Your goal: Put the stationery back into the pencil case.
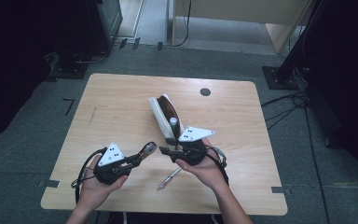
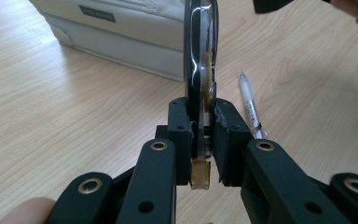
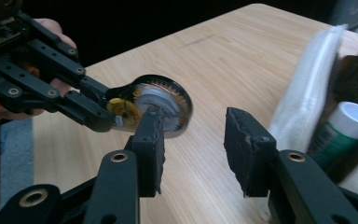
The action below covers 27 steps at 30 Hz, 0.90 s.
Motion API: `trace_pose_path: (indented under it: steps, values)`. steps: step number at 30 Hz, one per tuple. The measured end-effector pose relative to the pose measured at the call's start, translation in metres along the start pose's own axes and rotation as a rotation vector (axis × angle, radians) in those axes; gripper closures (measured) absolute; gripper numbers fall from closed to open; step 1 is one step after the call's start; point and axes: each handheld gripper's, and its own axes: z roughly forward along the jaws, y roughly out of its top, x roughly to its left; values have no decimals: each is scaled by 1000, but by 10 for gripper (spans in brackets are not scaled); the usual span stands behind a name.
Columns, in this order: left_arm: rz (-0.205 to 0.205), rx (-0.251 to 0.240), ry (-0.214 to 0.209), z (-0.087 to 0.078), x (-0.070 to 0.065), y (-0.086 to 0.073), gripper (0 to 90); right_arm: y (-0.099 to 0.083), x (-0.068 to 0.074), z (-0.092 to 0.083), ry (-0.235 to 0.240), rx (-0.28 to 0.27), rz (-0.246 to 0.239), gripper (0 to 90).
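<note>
A: High view check: which step is in hand?

B: Transfer, I judge. The left gripper [image 1: 142,155] has its jaws clamped on the correction-tape dispenser [image 3: 154,106], held above the bench [image 1: 121,102]. The right gripper [image 3: 193,149] stands part open, nothing between its jaws.

A: Next move?

B: Probably close in squarely on the dispenser.

A: Materials?

B: Glossy clear round shell, geared reel inside; white soft pouch [image 1: 161,116]; slim clear pen [image 1: 168,178].

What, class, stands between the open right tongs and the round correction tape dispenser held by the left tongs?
Nothing visible: the round, black-rimmed correction tape dispenser, clamped in the left tongs, hangs in open air just beyond the right tongs.
</note>
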Motion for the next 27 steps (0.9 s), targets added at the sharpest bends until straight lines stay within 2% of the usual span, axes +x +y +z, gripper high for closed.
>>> trace_pose_path:
  steps: [14, 21, 27]
  values:
    - [41, -32, -67, -7, -2, -1, 797, 0, -1, 20, 177, 14, -58, 512]
    - [58, -44, -109, -10, -1, -3, 797, 0, 1, 23, 235, 36, -92, 516]
    - [70, -59, -147, -10, -1, -3, 797, -1, -2, 22, 300, 20, -102, 518]
